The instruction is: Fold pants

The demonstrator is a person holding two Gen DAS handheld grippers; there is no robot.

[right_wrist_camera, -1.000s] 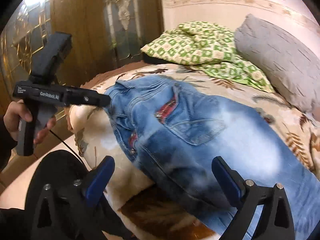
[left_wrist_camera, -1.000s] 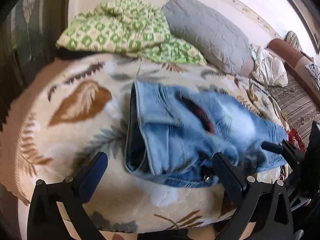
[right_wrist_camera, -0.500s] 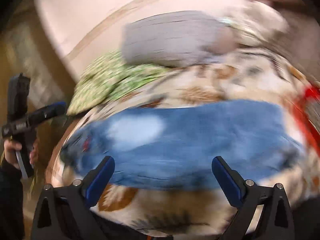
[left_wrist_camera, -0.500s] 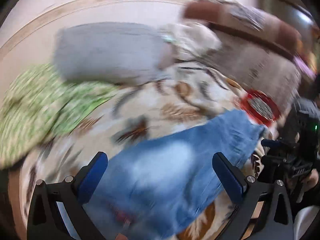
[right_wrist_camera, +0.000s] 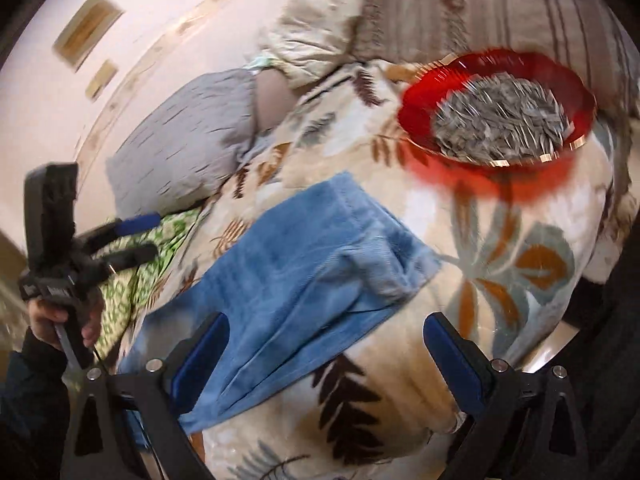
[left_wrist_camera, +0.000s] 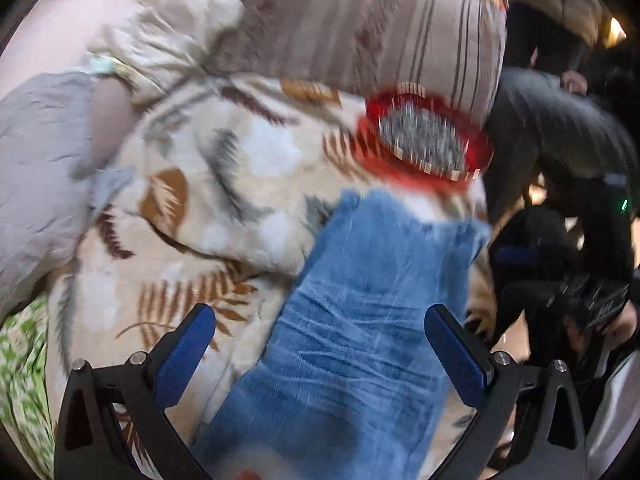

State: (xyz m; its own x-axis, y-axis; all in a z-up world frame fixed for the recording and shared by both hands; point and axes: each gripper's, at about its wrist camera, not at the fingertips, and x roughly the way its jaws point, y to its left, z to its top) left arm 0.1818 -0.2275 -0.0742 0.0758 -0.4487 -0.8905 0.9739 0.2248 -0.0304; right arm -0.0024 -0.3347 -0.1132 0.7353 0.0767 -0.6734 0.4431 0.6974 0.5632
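Lying, apparently, below both tools: pants [right_wrist_camera: 304, 264]

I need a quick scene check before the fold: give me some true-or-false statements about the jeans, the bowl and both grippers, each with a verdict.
1. The jeans lie on a leaf-print blanket. True.
2. The red bowl is empty. False: it holds seeds.
3. The right gripper is open. True.
4. The left gripper is shut on the jeans. False: its fingers stand apart, gripping nothing.
5. The bowl sits on the jeans. False: it sits on the blanket beyond the leg ends.
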